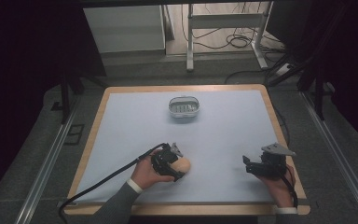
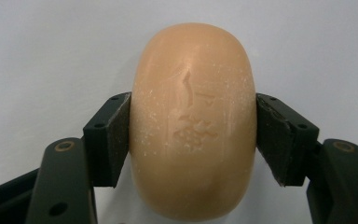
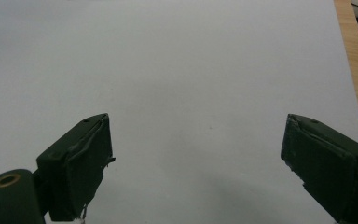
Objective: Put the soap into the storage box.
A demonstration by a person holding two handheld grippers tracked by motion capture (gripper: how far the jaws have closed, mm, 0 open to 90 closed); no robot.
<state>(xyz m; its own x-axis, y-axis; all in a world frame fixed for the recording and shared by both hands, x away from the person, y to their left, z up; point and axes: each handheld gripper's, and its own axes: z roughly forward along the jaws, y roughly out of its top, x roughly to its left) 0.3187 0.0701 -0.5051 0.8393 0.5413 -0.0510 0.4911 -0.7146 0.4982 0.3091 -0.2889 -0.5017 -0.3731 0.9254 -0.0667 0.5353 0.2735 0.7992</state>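
Soap first: a peach-coloured oval soap bar [image 2: 193, 123] sits right up against the lens in the left gripper view, and the left gripper [image 2: 193, 135] has its two black jaws pressed flat on the bar's long sides, clamped on it around the middle. From the high view that same bar [image 1: 182, 164] lies at about seven o'clock on the pale blue mat [image 1: 223, 135], low on the table or barely off it, I can't call which. Over at five o'clock the right gripper [image 1: 247, 164] hovers with nothing between its jaws, which stand wide apart above bare mat in its own view [image 3: 196, 154]. Up at twelve o'clock, well apart from both hands, waits a small clear soap dish [image 1: 184, 106] with a ribbed floor, and my read is that's where the bar is headed. To do it well: soap is slick and rounded, so keep the squeeze steady and centred, lift level, carry it straight up the mat, and line the bar's long axis with the dish's before letting go low. Now the views split the work nicely: the left gripper view gives the embossed stamp and the powdery scuffing on the soap's face and the exact pad contact, while the high view supplies the dish, the wooden table edge [image 1: 182, 88] and the gap between the two hands.
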